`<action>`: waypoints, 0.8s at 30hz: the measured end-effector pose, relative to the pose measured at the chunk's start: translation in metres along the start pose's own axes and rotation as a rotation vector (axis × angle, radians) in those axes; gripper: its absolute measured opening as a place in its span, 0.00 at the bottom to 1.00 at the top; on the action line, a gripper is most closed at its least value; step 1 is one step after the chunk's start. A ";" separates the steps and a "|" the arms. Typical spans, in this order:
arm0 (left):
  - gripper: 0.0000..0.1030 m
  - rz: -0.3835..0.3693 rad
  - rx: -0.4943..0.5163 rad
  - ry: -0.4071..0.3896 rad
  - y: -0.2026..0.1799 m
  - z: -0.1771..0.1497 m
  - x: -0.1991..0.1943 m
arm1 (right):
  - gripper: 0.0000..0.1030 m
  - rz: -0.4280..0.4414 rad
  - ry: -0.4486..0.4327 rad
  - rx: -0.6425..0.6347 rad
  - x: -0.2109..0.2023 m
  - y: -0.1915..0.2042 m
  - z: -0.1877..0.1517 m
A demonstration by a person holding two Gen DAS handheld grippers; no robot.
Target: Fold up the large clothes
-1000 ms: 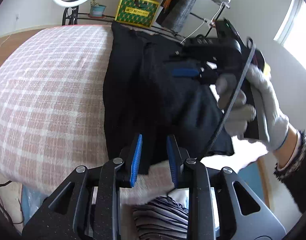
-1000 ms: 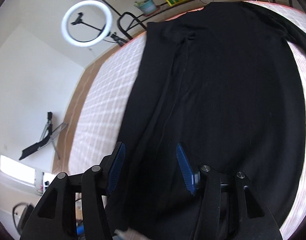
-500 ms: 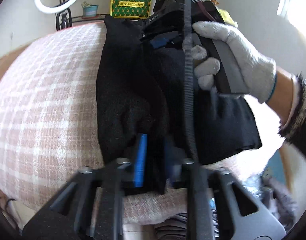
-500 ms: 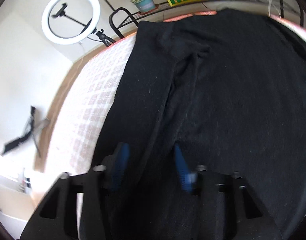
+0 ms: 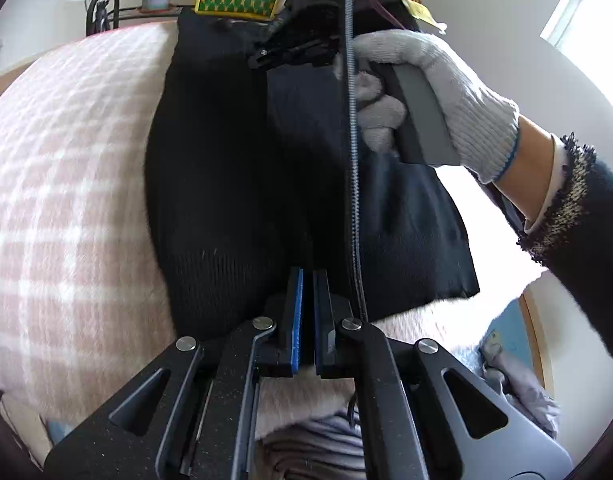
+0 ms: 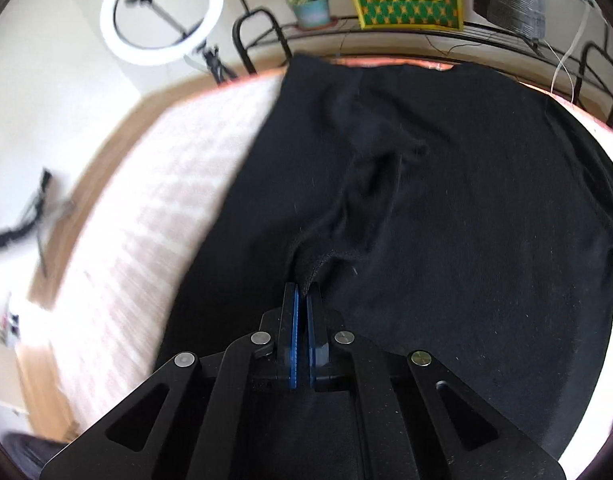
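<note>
Both grippers, left gripper [image 5: 307, 280] and right gripper [image 6: 304, 292], are pinched on the black garment [image 6: 446, 200], so its edge can be lifted off the bed [image 5: 66, 160] for folding.

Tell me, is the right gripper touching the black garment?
Touching. In the right wrist view, the right gripper is shut on a pinched ridge of the black garment, and the fabric puckers where it enters the blue pads.

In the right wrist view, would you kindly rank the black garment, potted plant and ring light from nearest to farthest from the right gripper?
1. Black garment, pinched at the right gripper.
2. Potted plant, on the rack beyond the bed, upper centre.
3. Ring light, upper left; close to the plant, so ranked loosely.
</note>
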State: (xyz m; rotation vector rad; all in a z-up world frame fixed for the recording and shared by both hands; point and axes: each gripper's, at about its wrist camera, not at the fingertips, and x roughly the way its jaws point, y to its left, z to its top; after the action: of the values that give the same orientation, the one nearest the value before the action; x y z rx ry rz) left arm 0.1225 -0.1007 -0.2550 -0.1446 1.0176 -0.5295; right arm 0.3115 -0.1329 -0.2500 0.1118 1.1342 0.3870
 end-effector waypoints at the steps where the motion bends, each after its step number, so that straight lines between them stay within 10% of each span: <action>1: 0.01 -0.004 -0.004 -0.005 0.002 -0.001 -0.007 | 0.04 0.001 0.011 -0.007 -0.001 0.000 -0.003; 7: 0.20 0.029 -0.125 -0.133 0.049 -0.010 -0.073 | 0.10 0.114 -0.031 0.056 -0.068 0.000 -0.043; 11: 0.37 0.019 -0.296 -0.123 0.088 -0.014 -0.068 | 0.41 0.197 -0.054 0.071 -0.105 0.020 -0.103; 24: 0.34 0.276 -0.152 -0.042 0.067 -0.027 -0.023 | 0.21 0.074 0.053 0.046 -0.089 0.078 -0.208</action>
State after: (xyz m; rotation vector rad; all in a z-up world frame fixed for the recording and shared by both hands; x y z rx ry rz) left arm 0.1144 -0.0282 -0.2753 -0.1465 1.0168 -0.1974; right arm 0.0735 -0.1145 -0.2403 0.1850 1.1943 0.4318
